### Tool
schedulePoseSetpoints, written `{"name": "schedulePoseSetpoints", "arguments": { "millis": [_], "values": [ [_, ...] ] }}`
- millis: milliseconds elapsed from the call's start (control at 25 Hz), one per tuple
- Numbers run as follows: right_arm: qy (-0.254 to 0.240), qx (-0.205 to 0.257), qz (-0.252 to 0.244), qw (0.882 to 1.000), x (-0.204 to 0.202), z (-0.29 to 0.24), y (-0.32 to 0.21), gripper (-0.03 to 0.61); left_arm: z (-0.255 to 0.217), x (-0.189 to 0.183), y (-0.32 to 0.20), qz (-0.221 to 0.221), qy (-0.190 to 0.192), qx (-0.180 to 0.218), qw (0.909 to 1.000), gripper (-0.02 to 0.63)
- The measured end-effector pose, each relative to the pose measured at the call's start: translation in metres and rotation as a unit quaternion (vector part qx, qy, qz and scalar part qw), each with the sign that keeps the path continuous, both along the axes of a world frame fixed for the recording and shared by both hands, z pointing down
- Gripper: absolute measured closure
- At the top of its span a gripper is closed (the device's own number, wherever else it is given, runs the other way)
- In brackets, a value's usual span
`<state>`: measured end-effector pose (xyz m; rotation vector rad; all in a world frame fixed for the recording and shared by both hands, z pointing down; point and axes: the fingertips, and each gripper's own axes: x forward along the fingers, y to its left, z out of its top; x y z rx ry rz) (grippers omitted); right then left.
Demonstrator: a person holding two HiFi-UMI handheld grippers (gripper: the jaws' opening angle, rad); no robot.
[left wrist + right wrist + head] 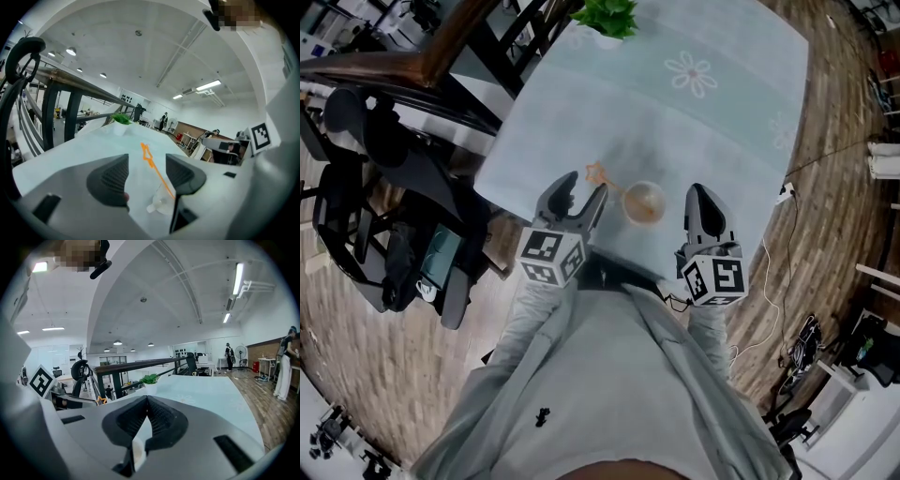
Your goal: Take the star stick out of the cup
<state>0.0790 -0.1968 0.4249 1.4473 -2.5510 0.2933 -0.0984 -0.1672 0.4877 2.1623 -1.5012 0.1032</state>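
Note:
A clear cup [643,202] stands near the front edge of the pale cloth-covered table [712,122]. An orange star stick [600,174] leans out of the cup to the left, star end up. My left gripper [579,196] is open just left of the cup. In the left gripper view the star stick [149,158] rises between the open left gripper [146,167] jaws, apart from both pads, and the cup [161,204] shows low down. My right gripper [700,195] sits right of the cup. Shut, the right gripper [146,401] has nothing between its pads.
A small potted plant [607,17] stands at the table's far end. Dark office chairs [384,216] and a wooden rail [422,66] lie to the left of the table. A cable runs over the wooden floor [825,187] on the right.

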Motion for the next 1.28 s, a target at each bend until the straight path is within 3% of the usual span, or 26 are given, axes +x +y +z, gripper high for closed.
{"name": "schedulePoseSetpoints", "arguments": {
  "millis": [640,1080,1280],
  "values": [
    [0.017,-0.022,-0.004,1.0,0.012,0.017,0.007,0.563,0.043,0.055,-0.004,0.061,0.029,-0.048,0.9966,0.387],
    [0.017,-0.028,0.015,0.999,0.02,0.024,0.003,0.563,0.057,0.061,-0.009,0.073,0.018,-0.061,0.9953,0.388],
    [0.015,-0.029,0.018,0.999,0.021,0.025,0.001,0.563,0.055,0.066,-0.006,0.087,0.013,-0.06,0.9943,0.471]
  ]
}}
